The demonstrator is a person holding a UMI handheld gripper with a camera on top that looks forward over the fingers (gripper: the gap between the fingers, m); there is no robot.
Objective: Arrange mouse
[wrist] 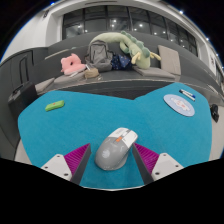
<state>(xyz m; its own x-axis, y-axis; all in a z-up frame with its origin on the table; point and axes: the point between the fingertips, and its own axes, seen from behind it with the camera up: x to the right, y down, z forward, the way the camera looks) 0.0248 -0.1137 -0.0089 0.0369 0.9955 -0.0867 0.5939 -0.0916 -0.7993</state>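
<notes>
A grey mouse point(115, 150) with a white front and an orange wheel lies on the teal mat point(110, 115), near its front edge. My gripper point(116, 160) is at the mouse. Its two fingers, with a magenta pad on each point(82, 158), are closed in against the mouse's left and right sides. The front of the mouse points away, slightly to the right, and sticks out beyond the fingertips. Its underside rests on or just above the mat; I cannot tell which.
A small green item point(55, 104) lies at the mat's left. A round white and blue item point(181, 104) lies at its right. Beyond the mat are a pink object point(72, 64), a grey bag point(100, 52) and a pale plush toy point(135, 48).
</notes>
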